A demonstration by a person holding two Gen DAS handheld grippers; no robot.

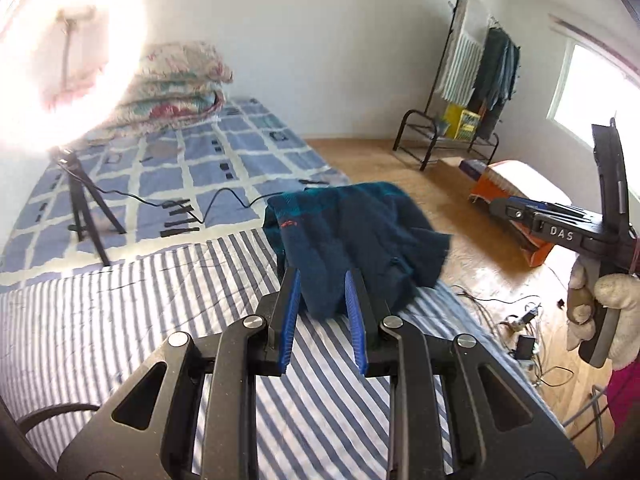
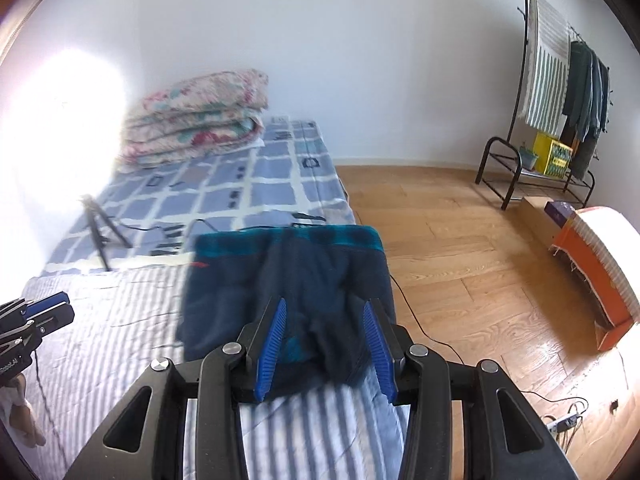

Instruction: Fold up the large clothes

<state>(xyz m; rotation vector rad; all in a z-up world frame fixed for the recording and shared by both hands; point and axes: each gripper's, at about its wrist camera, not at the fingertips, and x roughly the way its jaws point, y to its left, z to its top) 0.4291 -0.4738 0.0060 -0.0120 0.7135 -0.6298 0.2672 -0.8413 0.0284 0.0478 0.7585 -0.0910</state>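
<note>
Okay, both grippers' fingers are standing apart and gripping nothing, left gripper (image 1: 323, 300) and right gripper (image 2: 326, 332) hovering over the folded dark garment (image 2: 288, 280) at the bed's (image 1: 120, 320) right edge, so I'm checking edges are squared before moving on.

"DAS" in pale capitals on the black body of the right gripper (image 1: 504, 211), seen in the left wrist view. Partial white lettering, roughly "RobotAI", first letters cut off, on the black body of the left gripper (image 2: 60, 307) at the edge of the right wrist view. Print on yellow box (image 2: 553, 153) under clothes rack too small to read.
</note>
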